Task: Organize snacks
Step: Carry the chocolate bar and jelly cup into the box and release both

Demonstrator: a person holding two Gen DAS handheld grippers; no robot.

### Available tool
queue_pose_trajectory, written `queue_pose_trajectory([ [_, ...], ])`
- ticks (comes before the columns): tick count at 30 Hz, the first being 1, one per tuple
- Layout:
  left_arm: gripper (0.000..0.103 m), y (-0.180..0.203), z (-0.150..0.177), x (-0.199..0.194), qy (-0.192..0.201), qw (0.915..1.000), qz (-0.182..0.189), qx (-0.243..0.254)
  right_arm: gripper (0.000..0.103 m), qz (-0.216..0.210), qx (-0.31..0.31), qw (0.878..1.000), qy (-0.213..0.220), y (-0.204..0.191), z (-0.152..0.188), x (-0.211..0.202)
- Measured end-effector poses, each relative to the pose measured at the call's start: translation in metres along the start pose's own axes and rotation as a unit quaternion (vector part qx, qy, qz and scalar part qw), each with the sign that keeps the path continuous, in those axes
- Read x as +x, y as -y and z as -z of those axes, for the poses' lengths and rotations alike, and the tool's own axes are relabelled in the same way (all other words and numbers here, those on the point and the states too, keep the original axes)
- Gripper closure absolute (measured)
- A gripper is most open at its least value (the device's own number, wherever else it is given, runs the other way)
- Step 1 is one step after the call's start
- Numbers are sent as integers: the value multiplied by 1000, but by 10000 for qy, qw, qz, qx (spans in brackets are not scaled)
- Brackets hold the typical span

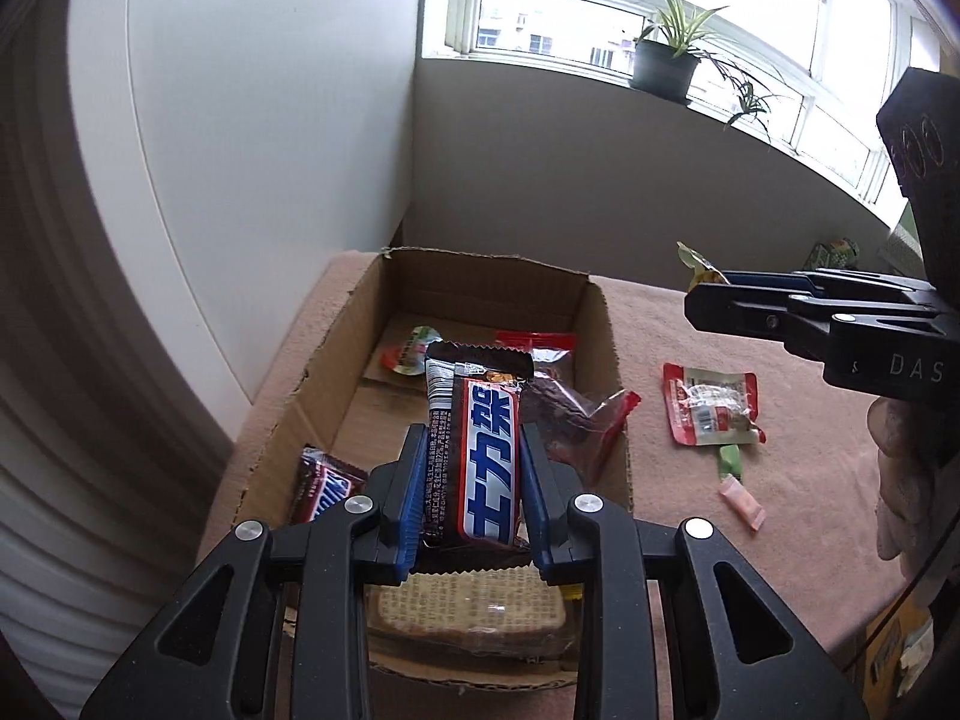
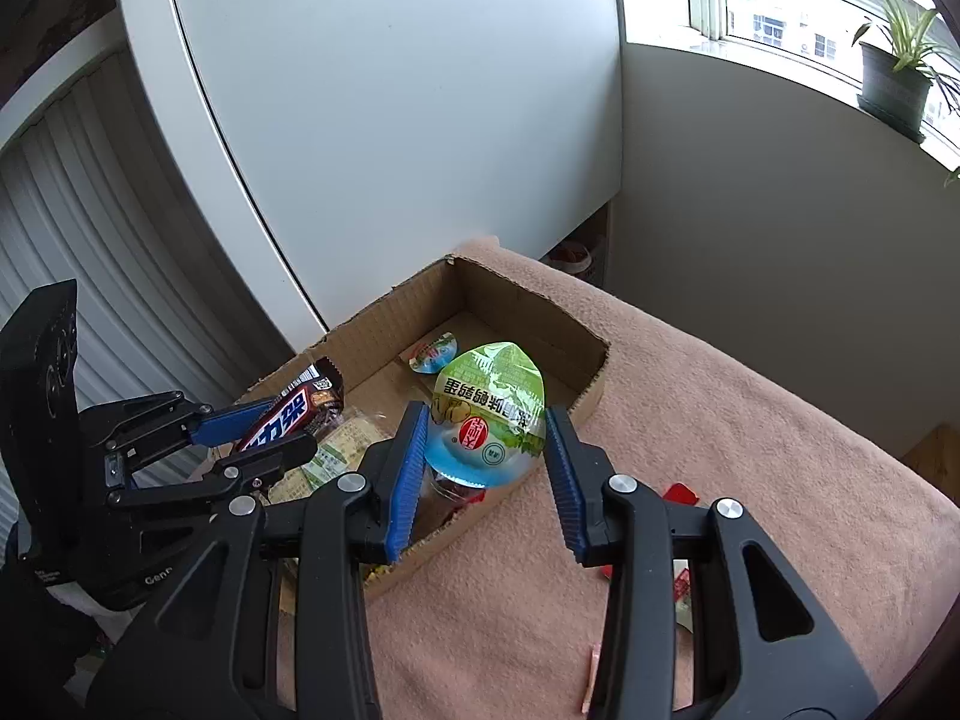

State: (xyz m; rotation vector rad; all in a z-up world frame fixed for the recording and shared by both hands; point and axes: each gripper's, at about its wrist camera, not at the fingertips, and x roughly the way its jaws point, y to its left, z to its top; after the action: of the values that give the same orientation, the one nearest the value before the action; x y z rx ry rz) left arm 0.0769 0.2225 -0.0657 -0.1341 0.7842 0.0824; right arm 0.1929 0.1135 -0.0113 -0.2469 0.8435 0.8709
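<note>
My left gripper (image 1: 473, 429) is shut on a brown chocolate bar (image 1: 489, 420) with blue lettering. It holds the bar upright above the open cardboard box (image 1: 606, 324). In the right wrist view the same gripper (image 2: 294, 426) and bar (image 2: 288, 414) hang over the box's left side. My right gripper (image 2: 487, 411) is shut on a green and blue snack cup (image 2: 489, 378), its blue pads against the cup's sides. It holds the cup above the box's right wall (image 2: 591, 387). The left wrist view shows this gripper (image 1: 708, 291) from the side, with only a tip of the cup (image 1: 699, 267) showing.
The box holds a second chocolate bar (image 1: 324, 483), a red packet (image 1: 564, 414), a small sealed cup (image 1: 411, 348) and a wrapped bread slice (image 1: 474, 612). On the pink blanket (image 1: 690, 540) lie a red-white packet (image 1: 714, 408) and a pink candy (image 1: 744, 501). A white cabinet (image 2: 390, 120) stands behind.
</note>
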Motion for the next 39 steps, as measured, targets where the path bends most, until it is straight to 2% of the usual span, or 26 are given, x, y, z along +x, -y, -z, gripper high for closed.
queue_pose_trajectory([
  [3,76,-8,0,3,-35,10000,-81,-3,63,-1,-58,9999,-101,-7,-5,15],
  [8,76,-19,-1,9,-133,9998,-9,-177,63,17,-53,9997,-220,-11,-8,32],
  [13,76,-22,-3,12,-161,9995,-24,-268,60,49,-80,9997,-214,-13,-9,34],
  [14,76,-23,-3,12,-157,9995,-32,-281,53,55,-93,9998,-195,-13,-9,33],
  [15,76,-22,-3,12,-158,9995,-44,-288,42,76,-105,9998,-152,-14,-9,31],
  [17,74,-21,-2,10,-152,9994,-83,-310,30,127,-116,9998,-41,-15,-9,24],
  [19,70,-21,-1,7,-131,9994,-79,-323,30,120,-102,9999,-11,-13,-9,19],
  [27,65,-18,0,-2,-48,9994,-73,-348,30,162,-19,9999,28,4,0,-2],
  [33,65,-6,1,-9,13,9993,81,-360,30,384,29,9993,18,41,20,-27],
  [39,65,24,3,-15,69,9992,341,-186,30,619,255,9977,-131,87,45,-44],
])
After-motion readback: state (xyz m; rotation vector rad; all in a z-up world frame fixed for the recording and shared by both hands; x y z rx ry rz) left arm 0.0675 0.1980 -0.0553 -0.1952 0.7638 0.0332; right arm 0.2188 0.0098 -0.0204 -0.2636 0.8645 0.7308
